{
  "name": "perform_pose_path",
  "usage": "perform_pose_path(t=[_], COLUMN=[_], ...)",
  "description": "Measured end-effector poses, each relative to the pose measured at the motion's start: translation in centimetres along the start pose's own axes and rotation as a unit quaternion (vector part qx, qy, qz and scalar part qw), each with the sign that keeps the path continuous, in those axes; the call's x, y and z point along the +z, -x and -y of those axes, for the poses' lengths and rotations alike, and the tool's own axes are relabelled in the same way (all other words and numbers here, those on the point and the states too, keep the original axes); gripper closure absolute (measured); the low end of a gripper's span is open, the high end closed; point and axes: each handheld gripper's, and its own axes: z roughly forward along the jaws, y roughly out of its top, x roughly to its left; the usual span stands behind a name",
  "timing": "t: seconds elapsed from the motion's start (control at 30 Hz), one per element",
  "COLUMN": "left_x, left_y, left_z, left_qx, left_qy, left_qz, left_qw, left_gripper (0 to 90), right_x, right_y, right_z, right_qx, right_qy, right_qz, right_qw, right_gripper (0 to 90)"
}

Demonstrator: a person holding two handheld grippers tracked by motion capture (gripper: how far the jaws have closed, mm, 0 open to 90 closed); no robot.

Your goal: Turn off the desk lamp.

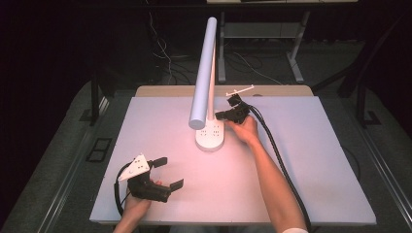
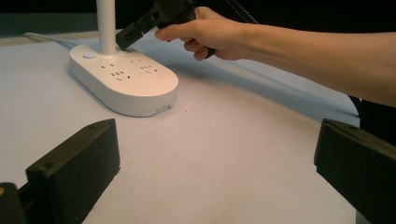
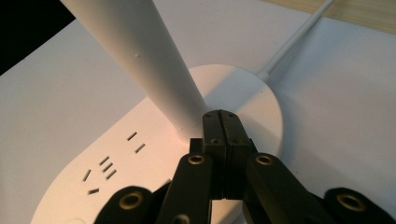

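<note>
White plastic desk lamp (image 1: 206, 73) with an oval socket base (image 1: 210, 135) standing on a pale grey table top (image 1: 301, 160), slightly back of centre; a tubular head slants up from a short post at the rear of the base; socket slots and a small round button (image 2: 88, 56) mark the base's upper face; no brand, label or writing can be read on lamp or base. A thin white cord (image 3: 299, 35) leaves the base toward the table's far edge, where a strip of light wood (image 1: 160, 91) shows beyond the grey sheet. Right gripper (image 1: 219, 115), held in the right hand (image 1: 246, 130), jaws pressed together with nothing between them, tips at the foot of the lamp post over the base; its black cable (image 1: 279, 155) trails back along the forearm toward the near edge. Left gripper (image 1: 168, 172), held in the left hand (image 1: 136, 206) near the front left corner of the table, jaws spread wide apart and empty, pointing toward the lamp; it sits well apart from the base. Open surface lies to the left of the base, to the right of the forearm and along the front edge; dark floor with cables and desk legs (image 1: 296, 63) surrounds the table.
</note>
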Motion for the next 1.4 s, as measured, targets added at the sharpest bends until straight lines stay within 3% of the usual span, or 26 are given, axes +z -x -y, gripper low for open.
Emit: perform_pose_path(t=[0.27, 0.33, 0.8, 1.4], left_x=[-0.01, -0.08, -0.06, -0.01], left_y=[-0.02, -0.05, 0.00, 0.10], left_z=[0.00, -0.01, -0.03, -0.01], left_qx=[-0.001, -0.001, -0.001, -0.002], left_qy=[0.000, 0.002, 0.001, 0.002], left_qz=[-0.002, -0.002, -0.002, -0.002], left_qw=[1.0000, 1.0000, 1.0000, 1.0000], left_gripper=[0.0, 0.0, 0.0, 0.0], right_x=[0.00, -0.09, -0.36, -0.41], right_y=[-0.31, -0.74, 0.02, -0.08], right_z=[0.27, -0.01, 0.12, 0.25], right_qx=[-0.005, -0.012, 0.007, 0.005], right_qy=[0.004, -0.006, -0.001, -0.002], right_qz=[0.012, 0.024, 0.008, 0.022], right_qw=[0.9999, 0.9996, 0.9999, 0.9997], right_gripper=[90.0, 90.0, 90.0, 90.0])
